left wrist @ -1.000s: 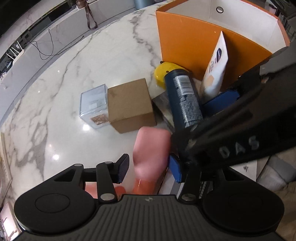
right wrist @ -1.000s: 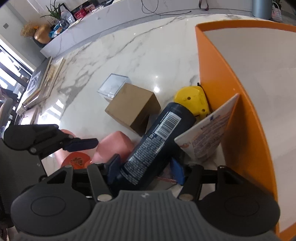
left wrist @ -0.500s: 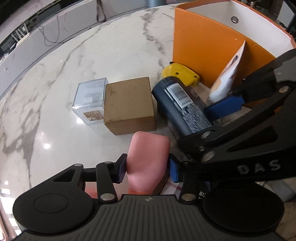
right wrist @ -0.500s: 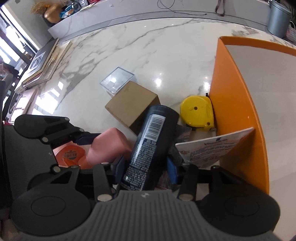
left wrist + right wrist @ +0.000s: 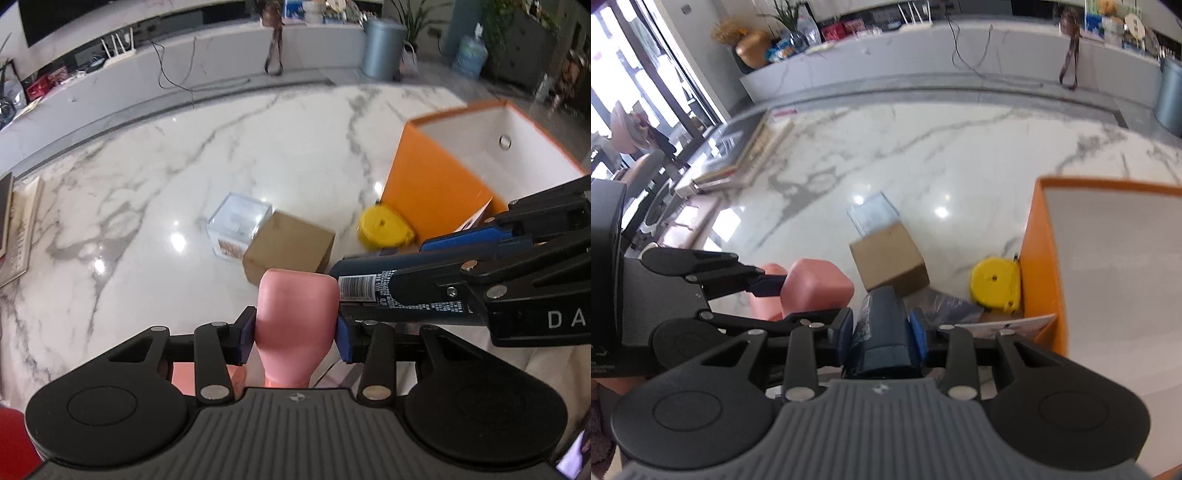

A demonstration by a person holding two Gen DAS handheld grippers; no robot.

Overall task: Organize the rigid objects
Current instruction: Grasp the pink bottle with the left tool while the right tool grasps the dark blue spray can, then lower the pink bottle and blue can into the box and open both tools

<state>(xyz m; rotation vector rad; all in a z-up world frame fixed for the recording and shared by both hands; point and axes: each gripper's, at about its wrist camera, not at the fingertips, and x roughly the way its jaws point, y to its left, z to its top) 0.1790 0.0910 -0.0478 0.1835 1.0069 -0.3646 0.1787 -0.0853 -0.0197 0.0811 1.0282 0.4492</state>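
Beside the orange box, whose visible interior looks empty, the left gripper grips a pink bottle and the right gripper a dark blue can, while the yellow tape measure, brown carton and clear case wait outside it, so sorting seems barely begun.

Two grippers show: the left gripper and the right gripper. One pink bottle and one dark blue spray can are counted. On the desk lie one brown cardboard box, one clear plastic box at its 10 o'clock, one yellow tape measure and one white tube. One orange box stands at 2 o'clock. One grey bin stands beyond.
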